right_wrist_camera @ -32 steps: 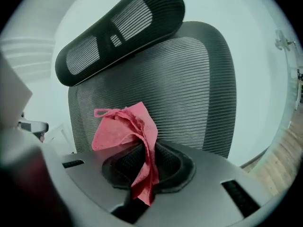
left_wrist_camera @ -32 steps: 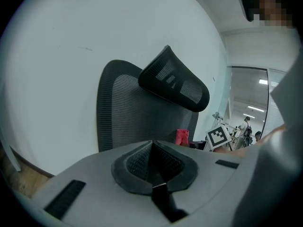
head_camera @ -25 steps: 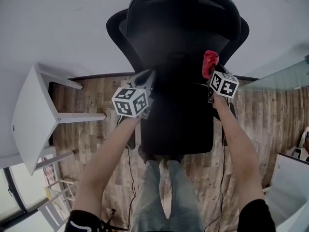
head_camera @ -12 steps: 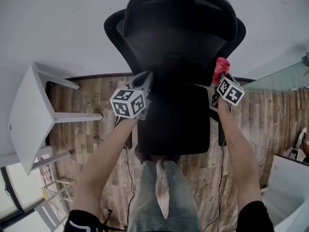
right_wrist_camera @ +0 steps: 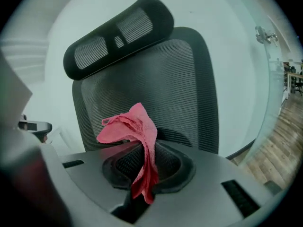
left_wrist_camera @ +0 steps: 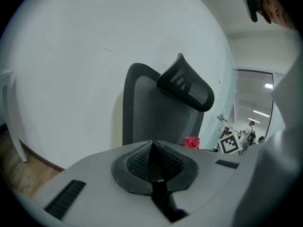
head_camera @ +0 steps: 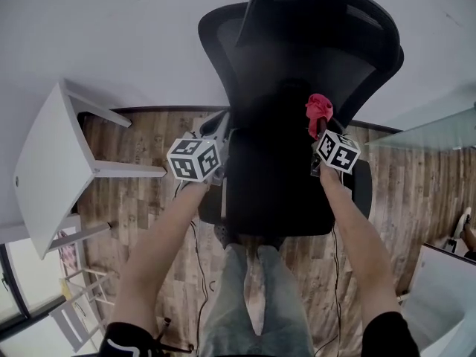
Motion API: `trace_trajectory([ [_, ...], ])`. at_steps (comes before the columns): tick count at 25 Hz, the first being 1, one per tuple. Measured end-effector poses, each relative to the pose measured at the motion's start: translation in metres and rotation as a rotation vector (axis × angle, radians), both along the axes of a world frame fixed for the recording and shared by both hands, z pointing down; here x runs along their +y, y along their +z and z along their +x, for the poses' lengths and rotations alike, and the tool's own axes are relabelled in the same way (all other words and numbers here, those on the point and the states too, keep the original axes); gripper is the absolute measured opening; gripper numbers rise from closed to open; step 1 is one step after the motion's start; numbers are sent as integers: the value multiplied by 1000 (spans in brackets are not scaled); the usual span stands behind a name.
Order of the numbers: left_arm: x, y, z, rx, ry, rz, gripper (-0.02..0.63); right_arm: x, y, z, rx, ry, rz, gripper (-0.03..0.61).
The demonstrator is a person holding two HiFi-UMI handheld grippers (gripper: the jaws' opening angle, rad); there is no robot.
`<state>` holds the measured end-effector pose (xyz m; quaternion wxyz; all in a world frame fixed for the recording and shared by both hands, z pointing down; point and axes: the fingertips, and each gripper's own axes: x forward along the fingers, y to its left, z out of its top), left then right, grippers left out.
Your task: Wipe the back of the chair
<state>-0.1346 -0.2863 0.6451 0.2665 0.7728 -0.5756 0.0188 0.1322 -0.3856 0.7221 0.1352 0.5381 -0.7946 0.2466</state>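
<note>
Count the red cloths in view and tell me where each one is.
1. The red cloth is pinched in the right hand-held gripper, held up in front of the chair's mesh backrest. Another could be hidden behind it.

No readable text, labels, brands or numbers anywhere in view.

Jaws of left gripper (left_wrist_camera: 152, 167) pressed together, nothing between them. Ahead: black mesh chair back (left_wrist_camera: 150, 115), upright; headrest (left_wrist_camera: 187, 88) tilted at its top. White wall (left_wrist_camera: 85, 46) behind. Red cloth (left_wrist_camera: 191, 142) low at chair back's right edge; marker cube (left_wrist_camera: 229, 144) just right of it.
</note>
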Motion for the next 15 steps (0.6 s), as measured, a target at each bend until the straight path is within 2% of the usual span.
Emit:
trace_trajectory([
  [7, 30, 3, -68, 24, -61, -5, 25, 24, 8, -103, -39, -100, -34, 64],
  [11, 45, 13, -110, 56, -125, -26, 25, 39, 17, -171, -63, -189, -63, 64],
  [15, 51, 27, -130, 89, -151, -47, 25, 52, 27, -223, -65, -261, -82, 64],
])
